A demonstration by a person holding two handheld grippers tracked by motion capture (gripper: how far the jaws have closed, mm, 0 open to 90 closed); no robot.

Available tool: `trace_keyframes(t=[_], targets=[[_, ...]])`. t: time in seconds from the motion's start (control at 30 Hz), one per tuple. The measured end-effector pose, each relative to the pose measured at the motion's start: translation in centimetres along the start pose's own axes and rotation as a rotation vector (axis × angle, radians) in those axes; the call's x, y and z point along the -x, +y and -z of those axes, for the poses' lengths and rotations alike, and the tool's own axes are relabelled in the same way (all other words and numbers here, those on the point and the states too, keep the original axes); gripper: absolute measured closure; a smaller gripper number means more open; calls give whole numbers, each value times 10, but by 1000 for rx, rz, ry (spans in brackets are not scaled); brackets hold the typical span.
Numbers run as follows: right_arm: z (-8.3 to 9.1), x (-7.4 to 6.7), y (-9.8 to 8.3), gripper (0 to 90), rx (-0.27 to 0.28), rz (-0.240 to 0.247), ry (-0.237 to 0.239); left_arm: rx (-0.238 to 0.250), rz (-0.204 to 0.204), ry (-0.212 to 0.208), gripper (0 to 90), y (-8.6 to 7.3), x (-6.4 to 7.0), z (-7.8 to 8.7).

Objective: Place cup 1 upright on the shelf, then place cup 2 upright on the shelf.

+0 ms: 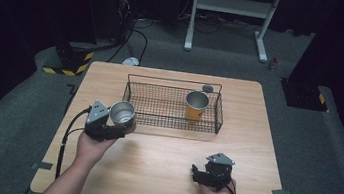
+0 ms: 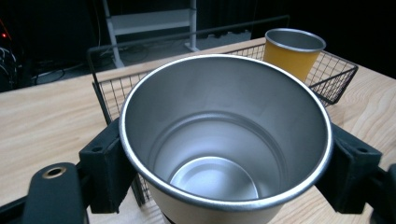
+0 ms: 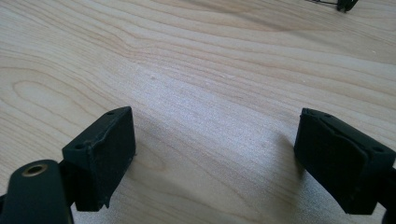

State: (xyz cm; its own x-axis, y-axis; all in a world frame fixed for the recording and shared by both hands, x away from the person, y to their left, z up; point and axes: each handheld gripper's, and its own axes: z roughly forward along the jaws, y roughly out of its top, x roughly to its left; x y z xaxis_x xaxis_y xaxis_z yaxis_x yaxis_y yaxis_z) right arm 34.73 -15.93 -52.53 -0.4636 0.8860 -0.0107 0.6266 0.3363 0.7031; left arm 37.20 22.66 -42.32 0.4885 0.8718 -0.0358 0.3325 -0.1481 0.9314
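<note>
A steel cup (image 1: pixel 123 113) is held upright just off the wooden table (image 1: pixel 159 176), next to the left end of the wire basket (image 1: pixel 173 108). My left gripper (image 1: pixel 123 128) is shut on it; in the left gripper view both black pads (image 2: pixel 109 165) press the sides of the steel cup (image 2: pixel 224 140), whose inside is empty. An orange cup with a steel rim (image 1: pixel 196 105) (image 2: pixel 293 51) stands upright inside the basket (image 2: pixel 336 74), toward its right end. My right gripper (image 1: pixel 196 173) rests low over the table at the front right, open, with bare wood between its pads (image 3: pixel 105 154).
A small dark round object (image 1: pixel 207 88) lies on the table behind the basket's right end. Beyond the table are a white metal stand (image 1: pixel 231 14), cables and a yellow-black striped base (image 1: pixel 71 61) on grey floor.
</note>
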Motion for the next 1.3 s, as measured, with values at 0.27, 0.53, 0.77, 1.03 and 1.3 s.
trace_keyframes(t=[0.27,0.53,0.77,1.03,1.3], targets=[[0,0,0,125,0,1,1,-3,-22,-13,188,12,3,-6],[0,0,1,124,-3,1,1,-3,-5,-27,188,20,4,-21],[0,0,1,124,-4,1,1,-11,-8,-28,188,27,6,-35],[0,0,1,124,-3,1,1,-18,-19,-29,188,32,10,-46],[0,0,1,124,-3,1,1,-26,-24,-27,188,36,10,-61]])
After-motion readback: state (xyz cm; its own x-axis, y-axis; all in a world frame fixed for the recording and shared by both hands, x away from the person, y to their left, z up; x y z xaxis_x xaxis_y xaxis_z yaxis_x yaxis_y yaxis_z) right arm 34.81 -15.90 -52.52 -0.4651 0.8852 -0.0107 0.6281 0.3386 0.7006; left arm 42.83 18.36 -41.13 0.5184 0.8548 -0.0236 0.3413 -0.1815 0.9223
